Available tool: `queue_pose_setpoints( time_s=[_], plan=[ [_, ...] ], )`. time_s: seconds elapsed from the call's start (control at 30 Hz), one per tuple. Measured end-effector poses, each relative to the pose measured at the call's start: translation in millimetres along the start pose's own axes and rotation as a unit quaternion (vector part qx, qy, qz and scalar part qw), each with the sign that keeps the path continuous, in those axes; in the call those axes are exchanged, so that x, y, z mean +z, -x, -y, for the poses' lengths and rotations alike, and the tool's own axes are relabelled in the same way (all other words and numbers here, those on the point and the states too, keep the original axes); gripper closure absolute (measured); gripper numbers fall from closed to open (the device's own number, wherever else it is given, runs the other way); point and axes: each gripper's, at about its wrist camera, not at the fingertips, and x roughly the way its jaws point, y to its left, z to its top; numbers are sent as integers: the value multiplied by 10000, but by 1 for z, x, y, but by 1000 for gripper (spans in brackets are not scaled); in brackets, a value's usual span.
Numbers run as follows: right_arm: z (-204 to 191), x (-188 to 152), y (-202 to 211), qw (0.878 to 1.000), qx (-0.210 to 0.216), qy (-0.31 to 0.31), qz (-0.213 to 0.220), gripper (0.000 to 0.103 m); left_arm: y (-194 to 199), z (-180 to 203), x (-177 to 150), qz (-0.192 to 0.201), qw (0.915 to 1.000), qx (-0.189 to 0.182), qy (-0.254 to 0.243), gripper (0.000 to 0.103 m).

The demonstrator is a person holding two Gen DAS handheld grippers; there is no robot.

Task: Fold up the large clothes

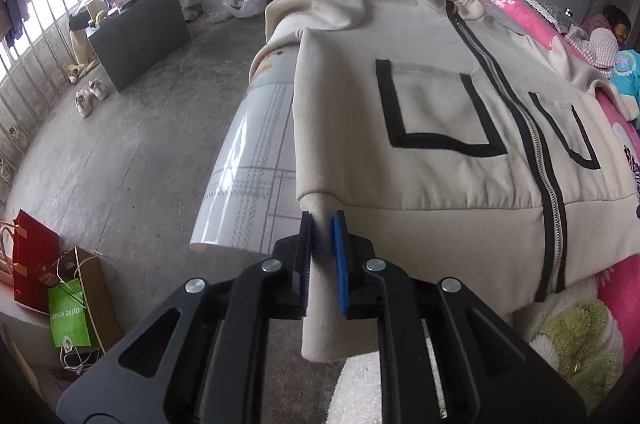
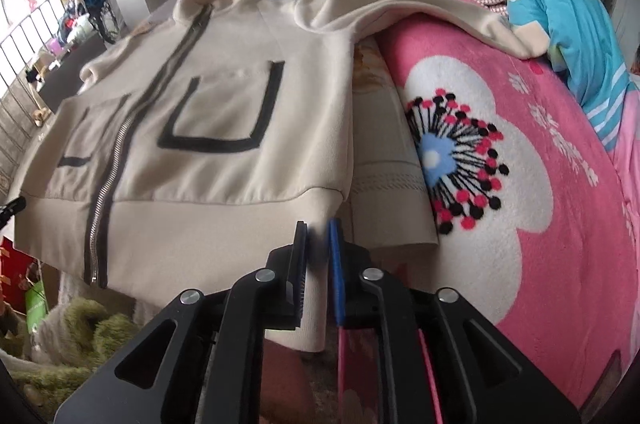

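Jacket [image 1: 440, 112]: cream, zipped up, lies front up and flat on the bed [image 1: 256, 152].
Left gripper [image 1: 323, 224]: pinches the jacket's bottom left corner.
Right gripper [image 2: 318, 228]: pinches the bottom right corner.
Blanket [image 2: 500, 96]: pink, beside the jacket.

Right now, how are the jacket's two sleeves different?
The left sleeve is folded in over the cream zip jacket, bunched near the collar. The right sleeve stretches straight out, off the jacket, across the pink flower blanket, its cuff next to the child in blue pyjamas. Both are the same cream fabric.
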Motion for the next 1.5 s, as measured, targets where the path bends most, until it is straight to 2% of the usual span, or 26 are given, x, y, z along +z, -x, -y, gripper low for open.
queue_pose_setpoints(
  time_s=[0.03, 0.1, 0.13, 0.17, 0.23, 0.27, 0.37, 0.43, 0.53, 0.77, 0.9, 0.97, 1.03, 1.1, 1.13, 1.2, 1.27, 1.3, 1.4, 1.5],
  plan=[
    [-2, 1, 3, 9999, -85, 8, 80, 81, 0, -4, 0, -5, 10000, -10, 32, 90],
    [-7, 9, 16, 9992, -28, 22, 395, 63, 6, -8, 2, 146, 9999, 24, 20, 81],
    [-10, 14, 21, 9984, -15, 58, 554, 47, 9, -10, 5, 245, 9997, 73, -15, 68],
    [-16, 18, 26, 9973, -10, 127, 720, 38, 12, -12, 9, 337, 9993, 135, -41, 56],
    [-30, 31, 30, 9950, 73, 287, 958, 33, 17, -13, 21, 472, 9986, 215, -88, 50],
    [-38, 36, 30, 9942, 170, 330, 1008, 28, 19, -14, 26, 523, 9983, 240, -101, 43],
    [-65, 52, 26, 9901, 670, 487, 1132, 17, 25, -13, 41, 711, 9972, 211, -37, 27],
    [-85, 62, 20, 9881, 823, 635, 1136, 9, 28, -13, 51, 830, 9964, 193, 6, 19],
    [-117, 76, 9, 9851, 941, 879, 1144, 6, 27, -13, 64, 911, 9956, 233, 8, 18],
    [-177, 109, -31, 9845, 908, 1193, 912, 6, 11, -19, 93, 833, 9960, 317, 56, 17],
    [-199, 123, -52, 9809, 1224, 1305, 767, 6, -3, -33, 122, 868, 9953, 384, 206, 17],
    [-212, 132, -62, 9782, 1405, 1378, 668, 6, -12, -47, 141, 861, 9949, 274, 455, 17],
    [-226, 139, -73, 9767, 1451, 1451, 631, 6, -25, -67, 160, 799, 9932, -5, 850, 17],
    [-239, 147, -83, 9747, 1516, 1535, 592, 6, -45, -91, 176, 619, 9877, -396, 1383, 17],
    [-244, 151, -88, 9739, 1549, 1555, 574, 6, -59, -105, 182, 478, 9823, -613, 1705, 17],
    [-252, 157, -98, 9732, 1572, 1590, 533, 6, -90, -133, 190, 167, 9629, -1168, 2429, 17],
    [-259, 161, -109, 9729, 1609, 1601, 446, 6, -124, -161, 190, -155, 9329, -1721, 3158, 17],
    [-261, 163, -115, 9722, 1664, 1602, 379, 6, -142, -172, 187, -318, 9151, -1919, 3531, 17],
    [-263, 165, -128, 9714, 1735, 1601, 248, 6, -197, -196, 168, -904, 8509, -2556, 4500, 17],
    [-260, 166, -135, 9731, 1732, 1509, 187, 6, -247, -205, 142, -1494, 7791, -3075, 5255, 17]
  ],
)
